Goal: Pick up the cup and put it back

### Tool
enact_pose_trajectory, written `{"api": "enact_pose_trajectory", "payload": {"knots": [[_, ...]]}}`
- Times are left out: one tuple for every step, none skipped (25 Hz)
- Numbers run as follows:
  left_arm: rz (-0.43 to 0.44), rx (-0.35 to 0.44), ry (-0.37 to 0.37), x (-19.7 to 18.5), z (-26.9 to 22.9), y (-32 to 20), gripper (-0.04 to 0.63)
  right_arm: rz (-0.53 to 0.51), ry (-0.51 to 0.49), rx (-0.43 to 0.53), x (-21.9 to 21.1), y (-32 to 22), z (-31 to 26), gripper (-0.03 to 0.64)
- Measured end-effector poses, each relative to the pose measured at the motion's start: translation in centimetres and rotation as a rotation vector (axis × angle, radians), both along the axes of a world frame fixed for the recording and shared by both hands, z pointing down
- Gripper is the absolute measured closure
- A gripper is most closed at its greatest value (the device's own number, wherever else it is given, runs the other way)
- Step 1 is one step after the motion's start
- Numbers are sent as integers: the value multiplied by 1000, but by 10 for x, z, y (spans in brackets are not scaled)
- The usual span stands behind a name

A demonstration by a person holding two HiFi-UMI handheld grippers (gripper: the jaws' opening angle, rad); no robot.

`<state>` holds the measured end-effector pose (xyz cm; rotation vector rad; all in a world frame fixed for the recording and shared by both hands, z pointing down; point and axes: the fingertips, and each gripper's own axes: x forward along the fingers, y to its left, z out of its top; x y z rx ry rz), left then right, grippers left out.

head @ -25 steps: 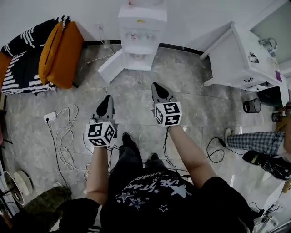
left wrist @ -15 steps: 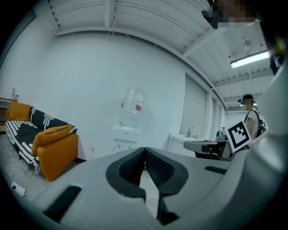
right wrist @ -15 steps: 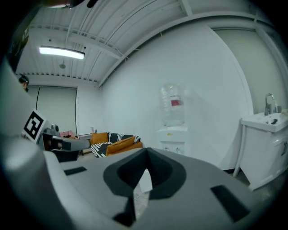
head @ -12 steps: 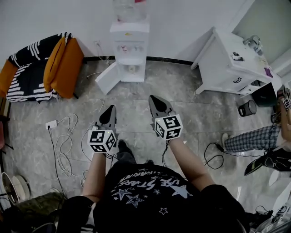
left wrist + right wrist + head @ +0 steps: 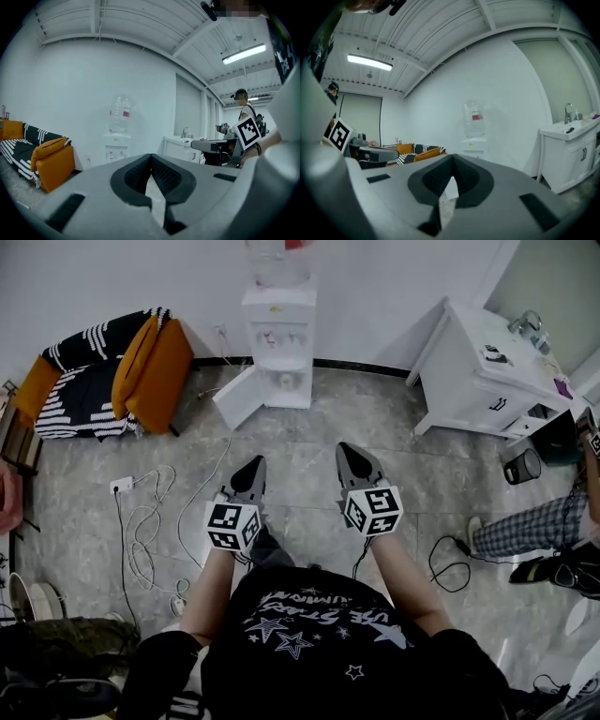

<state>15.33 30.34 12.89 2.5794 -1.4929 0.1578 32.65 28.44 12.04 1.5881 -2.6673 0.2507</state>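
I cannot make out a cup for certain in any view. A white water dispenser (image 5: 278, 343) with a bottle on top stands against the far wall, its lower door swung open; it also shows in the left gripper view (image 5: 117, 140) and the right gripper view (image 5: 474, 140). My left gripper (image 5: 251, 465) and right gripper (image 5: 351, 454) hang side by side over the grey tiled floor, both pointing toward the dispenser and well short of it. The left gripper (image 5: 151, 157) is shut with nothing in it. The right gripper (image 5: 452, 159) is shut and empty too.
An orange and striped sofa (image 5: 112, 376) sits at the left. A white sink cabinet (image 5: 487, 371) stands at the right, with a black bin (image 5: 522, 466) beside it. Cables and a power strip (image 5: 141, 521) lie on the floor at left. Another person's legs (image 5: 525, 531) are at the right.
Both grippers have drifted a little right and down in the head view while staying side by side. The dispenser and sofa have shifted slightly in the picture. Both pairs of jaws stay shut.
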Motion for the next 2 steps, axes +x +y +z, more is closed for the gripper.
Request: {"api": "enact_pose_trajectory", "payload": {"knots": [[-1,7,-1,7,-2,4,586,3,-14,0,7,3,-1,612],[-2,14,-2,13,-4,7,586,6,-29,0,14,7,-1,612]]}}
